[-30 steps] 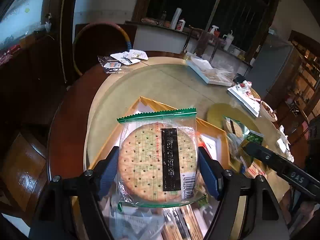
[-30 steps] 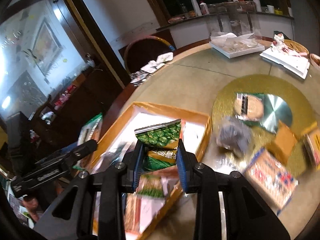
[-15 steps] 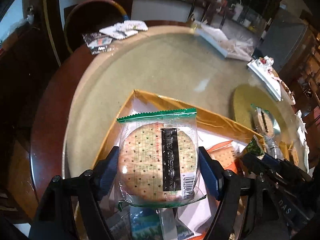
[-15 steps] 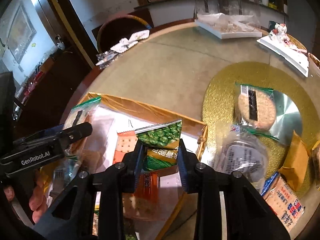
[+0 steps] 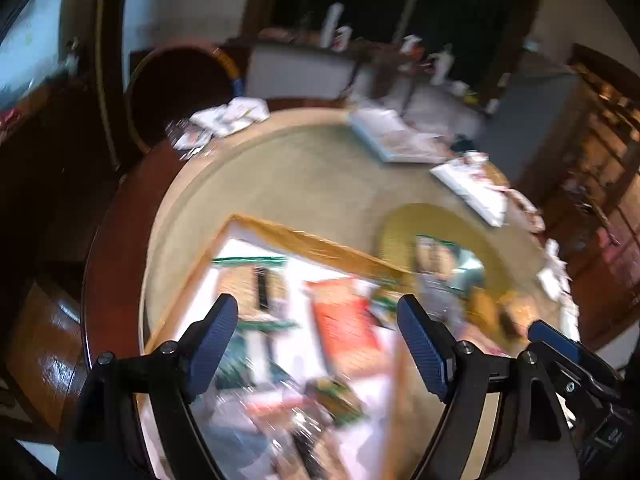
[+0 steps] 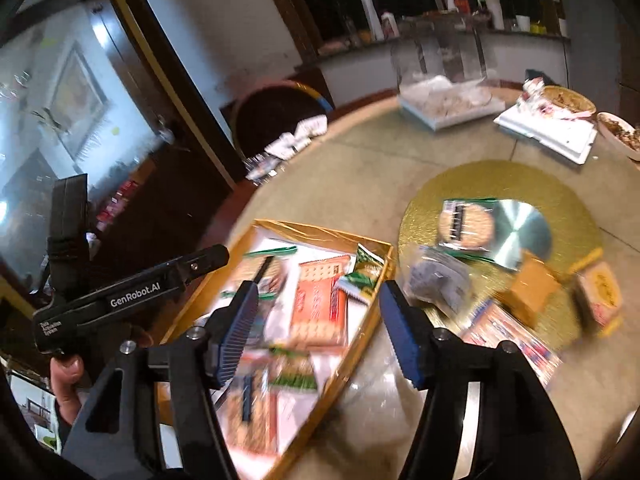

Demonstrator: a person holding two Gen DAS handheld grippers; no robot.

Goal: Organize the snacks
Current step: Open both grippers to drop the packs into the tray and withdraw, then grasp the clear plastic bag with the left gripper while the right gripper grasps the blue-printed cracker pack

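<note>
Left gripper point(image 5: 316, 332): fingers wide apart with nothing between them, jaws having just opened further; it hangs above the tray
Right gripper point(image 6: 316, 324): fingers wide apart and empty, jaws having just been opening; in the left wrist view only one blue fingertip of it shows at the right edge
Tray point(image 6: 320, 229): gold-rimmed, on the round table point(image 6: 360, 168); its near end is cut off behind the gripper bodies in both views
Round cracker pack point(image 5: 256, 280): lies in the tray's far left part, green-edged, badly smeared by motion blur
Green pea packet point(image 6: 362, 272): leans in the tray's far right corner against the rim, beside an orange-red cracker pack point(image 6: 320, 300)
Other tray contents: overlapping wrappers, too blurred to name
Gold mat point(image 6: 560, 184): right of the tray, carrying another round cracker pack point(image 6: 466, 222), a grey wrapped item point(image 6: 436, 280) and small boxes, the nearest ones blurred
Person's hand point(image 6: 66, 368): only fingers show, gripping the left gripper's handle at the frame's left edge
</note>
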